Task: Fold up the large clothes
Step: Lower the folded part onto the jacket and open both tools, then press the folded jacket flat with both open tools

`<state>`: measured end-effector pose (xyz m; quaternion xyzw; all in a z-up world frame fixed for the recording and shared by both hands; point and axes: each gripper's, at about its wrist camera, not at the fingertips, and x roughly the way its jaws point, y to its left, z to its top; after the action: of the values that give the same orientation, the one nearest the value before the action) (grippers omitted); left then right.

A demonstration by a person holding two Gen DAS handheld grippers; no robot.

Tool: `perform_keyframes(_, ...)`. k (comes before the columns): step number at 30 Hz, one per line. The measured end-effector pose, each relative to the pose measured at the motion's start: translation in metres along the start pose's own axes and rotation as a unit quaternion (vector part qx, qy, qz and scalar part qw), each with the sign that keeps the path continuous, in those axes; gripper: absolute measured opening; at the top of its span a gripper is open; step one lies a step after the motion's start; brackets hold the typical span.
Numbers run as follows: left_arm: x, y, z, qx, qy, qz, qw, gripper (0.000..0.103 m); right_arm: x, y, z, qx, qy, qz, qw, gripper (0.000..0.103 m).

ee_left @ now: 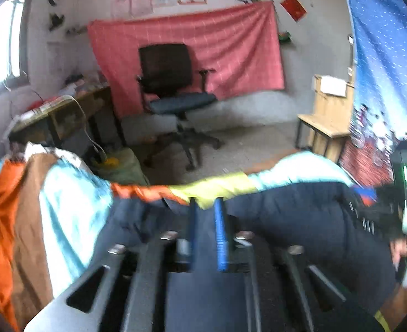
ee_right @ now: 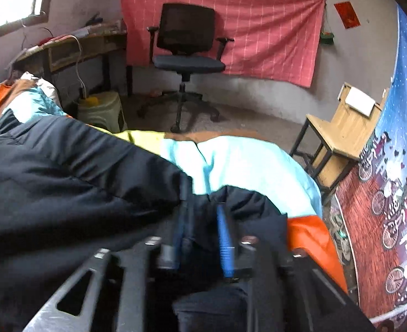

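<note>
PROGRESS: early, judged; dark padded jacket point(ee_right: 73, 171) bunched, no flat fold visible, on colour-block quilt point(ee_right: 239, 163) | LEFT hand-held gripper point(ee_left: 207, 202): pinching jacket hem at quilt edge | RIGHT hand-held gripper point(ee_right: 203, 202): pinching jacket fabric | ROOM: quilt edge close ahead; open floor before office chair point(ee_right: 186, 55); wooden stool point(ee_right: 339, 135) near right.

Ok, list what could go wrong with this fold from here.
1. Both views are motion-blurred, so the move looks fast; the dark jacket could slip from the right tool, which seems to pinch only a small fold.
2. The left tool sits at the jacket's edge against the colourful quilt and might catch that too.
3. The bulky padding may spring the fold open.
</note>
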<state>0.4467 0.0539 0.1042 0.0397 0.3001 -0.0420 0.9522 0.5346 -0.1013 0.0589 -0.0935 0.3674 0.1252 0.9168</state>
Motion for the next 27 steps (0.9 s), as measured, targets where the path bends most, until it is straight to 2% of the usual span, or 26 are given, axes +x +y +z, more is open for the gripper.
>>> perform_keyframes(1, -0.001, -0.004, -0.008, 0.004, 0.012, -0.015, 0.9998, 0.038, -0.002, -0.005, 0.001, 0.008, -0.002, 0.003, 1.000, 0.042)
perform_keyframes(2, -0.002, -0.010, -0.013, 0.008, 0.019, -0.022, 0.9996, 0.039, -0.007, -0.013, 0.001, 0.025, -0.006, 0.011, 1.000, 0.060)
perform_keyframes(4, -0.008, -0.013, -0.023, 0.010, 0.024, -0.041, 0.9988, 0.039, -0.018, -0.028, 0.002, 0.061, -0.021, 0.022, 0.998, 0.076)
perform_keyframes(5, -0.013, -0.015, -0.026, 0.007, 0.025, -0.050, 0.9984, 0.040, -0.026, -0.034, 0.001, 0.076, -0.030, 0.032, 0.996, 0.076)
perform_keyframes(6, -0.016, -0.015, -0.027, 0.000, 0.027, -0.058, 0.9980, 0.048, -0.033, -0.041, -0.001, 0.088, -0.037, 0.045, 0.994, 0.076)
perform_keyframes(7, -0.020, -0.015, -0.028, -0.007, 0.030, -0.064, 0.9975, 0.061, -0.043, -0.047, -0.005, 0.100, -0.045, 0.061, 0.992, 0.080)
perform_keyframes(9, -0.029, -0.015, -0.029, -0.023, 0.025, -0.078, 0.9964, 0.067, -0.063, -0.054, -0.018, 0.113, -0.060, 0.093, 0.987, 0.088)
perform_keyframes(11, -0.034, -0.018, -0.031, -0.026, 0.028, -0.091, 0.9951, 0.067, -0.080, -0.051, -0.034, 0.107, -0.076, 0.125, 0.983, 0.095)
perform_keyframes(13, -0.033, -0.022, -0.034, -0.017, 0.040, -0.094, 0.9946, 0.067, -0.091, -0.041, -0.050, 0.074, -0.077, 0.150, 0.983, 0.096)
perform_keyframes(16, -0.027, -0.033, -0.042, 0.014, 0.043, -0.070, 0.9965, 0.067, -0.092, -0.020, -0.067, 0.020, -0.059, 0.172, 0.983, 0.096)
perform_keyframes(18, -0.022, -0.039, -0.046, 0.019, 0.043, -0.057, 0.9973, 0.068, -0.090, -0.009, -0.072, -0.006, -0.066, 0.140, 0.988, 0.096)
perform_keyframes(19, -0.020, -0.040, -0.045, 0.017, 0.043, -0.053, 0.9975, 0.070, -0.089, -0.008, -0.072, -0.007, -0.072, 0.141, 0.987, 0.096)
perform_keyframes(21, -0.014, -0.041, -0.046, 0.015, 0.041, -0.046, 0.9980, 0.074, -0.077, -0.004, -0.070, -0.002, -0.047, 0.173, 0.984, 0.096)
perform_keyframes(27, 0.008, -0.034, -0.046, 0.003, 0.033, -0.017, 0.9993, 0.087, -0.045, 0.004, -0.044, 0.002, -0.055, 0.158, 0.986, 0.096)
